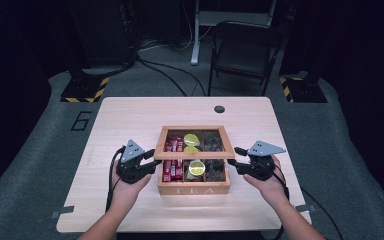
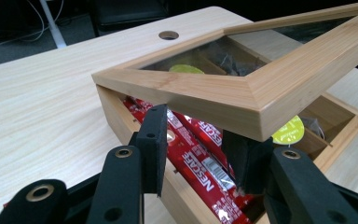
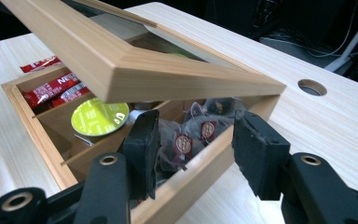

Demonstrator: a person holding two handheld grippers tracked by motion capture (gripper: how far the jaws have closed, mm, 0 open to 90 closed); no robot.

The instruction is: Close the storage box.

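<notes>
Wooden lid (image 1: 193, 155) half raised over the box (image 1: 193, 190), one of my grippers under each front corner.

On the table (image 1: 125, 120) the box stands at the centre, hinge side at 12 o'clock, and the lid slopes up toward 6 o'clock. My left gripper (image 1: 152, 159) is at 9 o'clock of the box and my right gripper (image 1: 236, 156) at 3 o'clock, so I think the lid stays level and does not twist. Both pairs of fingers (image 2: 151, 140) are released, one finger inside the wall and one outside, and clamp nothing. The lid corners lie just above the tips; whether they rest on them I cannot tell. The red sticks (image 1: 172, 160), green capsules (image 1: 196, 167) and tea bags (image 3: 191, 137) are in their compartments.
</notes>
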